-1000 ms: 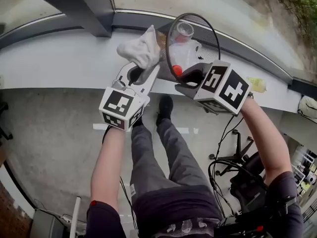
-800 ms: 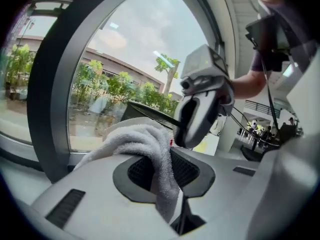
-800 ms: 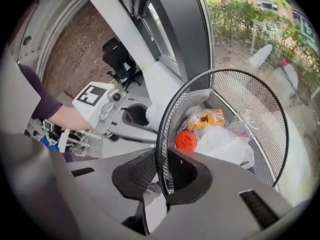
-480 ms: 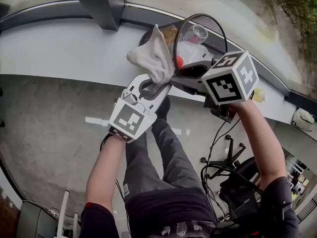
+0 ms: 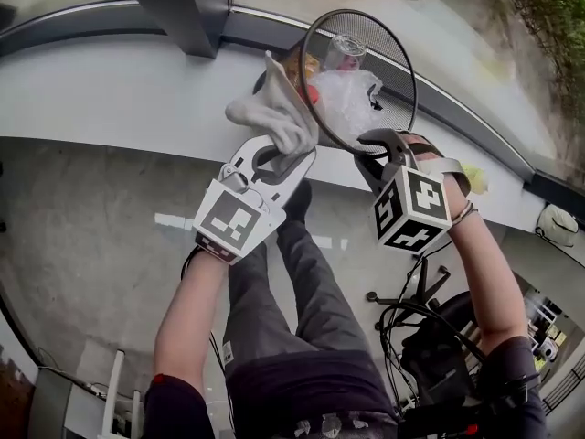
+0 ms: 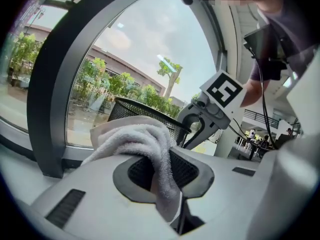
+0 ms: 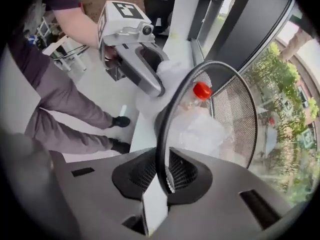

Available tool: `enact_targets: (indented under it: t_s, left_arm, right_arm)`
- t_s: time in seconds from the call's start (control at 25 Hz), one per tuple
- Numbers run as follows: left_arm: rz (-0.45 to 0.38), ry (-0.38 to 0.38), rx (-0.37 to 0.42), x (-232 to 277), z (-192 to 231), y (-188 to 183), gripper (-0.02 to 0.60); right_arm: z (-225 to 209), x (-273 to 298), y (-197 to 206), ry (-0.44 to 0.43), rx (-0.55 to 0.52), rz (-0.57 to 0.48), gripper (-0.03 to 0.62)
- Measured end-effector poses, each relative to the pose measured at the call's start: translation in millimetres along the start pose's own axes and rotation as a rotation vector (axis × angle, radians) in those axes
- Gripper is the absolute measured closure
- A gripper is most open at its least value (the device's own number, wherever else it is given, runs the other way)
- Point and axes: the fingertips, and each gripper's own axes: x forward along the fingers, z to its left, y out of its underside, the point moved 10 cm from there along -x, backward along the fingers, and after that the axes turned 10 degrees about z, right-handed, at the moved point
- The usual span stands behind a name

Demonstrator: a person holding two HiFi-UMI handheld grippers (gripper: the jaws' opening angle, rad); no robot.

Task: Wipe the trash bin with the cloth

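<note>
My left claw (image 5: 279,158) is clamped tight on the white cloth (image 5: 274,117), which bunches above the jaws and presses against the outside of the black mesh trash bin (image 5: 399,71). The bin lies tipped on the white window ledge (image 5: 119,90), mouth toward me, with 1 red-capped bottle (image 5: 343,53) and some clear plastic inside. My right claw (image 5: 382,144) has just been opening. The bin's rim runs through the gap, and I think the pads are off it, though it's close.

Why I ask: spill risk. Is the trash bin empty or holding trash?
Holding trash: a red-capped bottle and crumpled clear plastic lie inside the mesh trash bin.
</note>
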Motion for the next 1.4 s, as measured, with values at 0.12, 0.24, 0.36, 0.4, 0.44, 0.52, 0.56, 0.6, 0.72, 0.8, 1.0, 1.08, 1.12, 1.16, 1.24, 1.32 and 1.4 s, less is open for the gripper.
enact_targets:
  t_s: [0.12, 0.24, 0.36, 0.4, 0.44, 0.52, 0.56, 0.6, 0.72, 0.8, 1.0, 1.08, 1.12, 1.16, 1.24, 1.32, 1.4]
  left_arm:
    - [-0.030, -0.017, -0.008, 1.2, 5.3, -3.0, 0.534]
    - [-0.007, -0.018, 0.039, 2.2, 2.7, 0.0, 0.535]
    - [0.042, 0.001, 0.142, 10.6, -9.9, 0.7, 0.534]
    - [0.038, 0.008, 0.149, 11.4, -12.1, 1.4, 0.534]
    - [0.034, 0.015, 0.153, 10.8, -13.7, 2.4, 0.535]
    - [0.043, 0.027, 0.185, 8.0, -18.8, 4.7, 0.534]
    - [0.054, 0.031, 0.207, 6.8, -22.2, 6.5, 0.534]
    - [0.064, 0.030, 0.219, 5.9, -25.0, 8.8, 0.534]
    - [0.063, -0.002, 0.185, 1.9, -23.7, 15.2, 0.534]
    - [0.052, -0.019, 0.143, -0.3, -19.7, 16.4, 0.534]
    - [-0.018, -0.049, 0.068, -0.4, -8.4, 9.5, 0.534]
    - [-0.016, -0.053, 0.052, -1.6, -6.0, 8.3, 0.534]
    - [-0.009, -0.053, 0.049, -1.8, -5.6, 8.1, 0.534]
    - [-0.006, -0.055, 0.045, -2.0, -5.2, 8.1, 0.534]
    - [-0.001, -0.068, 0.039, -2.9, -3.0, 9.0, 0.534]
    - [0.035, -0.080, 0.076, -2.9, -0.8, 11.9, 0.534]
    - [0.091, -0.065, 0.152, 1.9, -4.7, 17.9, 0.534]
  right_arm:
    - [-2.9, 2.8, -8.4, -0.158, 0.086, -0.041, 0.579]
    - [-12.2, -2.9, -17.3, -0.290, 0.186, -0.116, 0.577]
    - [-29.0, -18.1, -19.2, -0.445, 0.332, -0.153, 0.577]
    - [-33.0, -20.3, -20.3, -0.483, 0.377, -0.149, 0.576]
    - [-35.9, -21.0, -21.7, -0.515, 0.422, -0.141, 0.576]
    - [-40.7, -21.0, -26.7, -0.573, 0.520, -0.128, 0.569]
    - [-43.3, -20.8, -30.7, -0.597, 0.564, -0.130, 0.568]
    - [-45.7, -20.7, -35.2, -0.616, 0.596, -0.139, 0.562]
    - [-44.8, -23.9, -47.8, -0.596, 0.589, -0.192, 0.556]
    - [-37.3, -32.4, -48.9, -0.480, 0.494, -0.229, 0.542]
    - [-11.8, -35.7, -4.8, -0.225, 0.261, -0.115, 0.474]
    - [-3.9, -23.5, 8.1, -0.166, 0.160, -0.043, 0.470]
    - [-1.3, -16.5, 9.9, -0.144, 0.110, -0.013, 0.471]
    - [0.7, -9.9, 9.2, -0.133, 0.066, 0.013, 0.473]
    - [4.3, -2.0, 1.9, -0.150, 0.010, 0.032, 0.566]
    - [5.6, -2.5, -8.8, -0.203, 0.040, 0.002, 0.583]
    - [1.4, -8.9, -19.3, -0.261, 0.133, -0.034, 0.586]
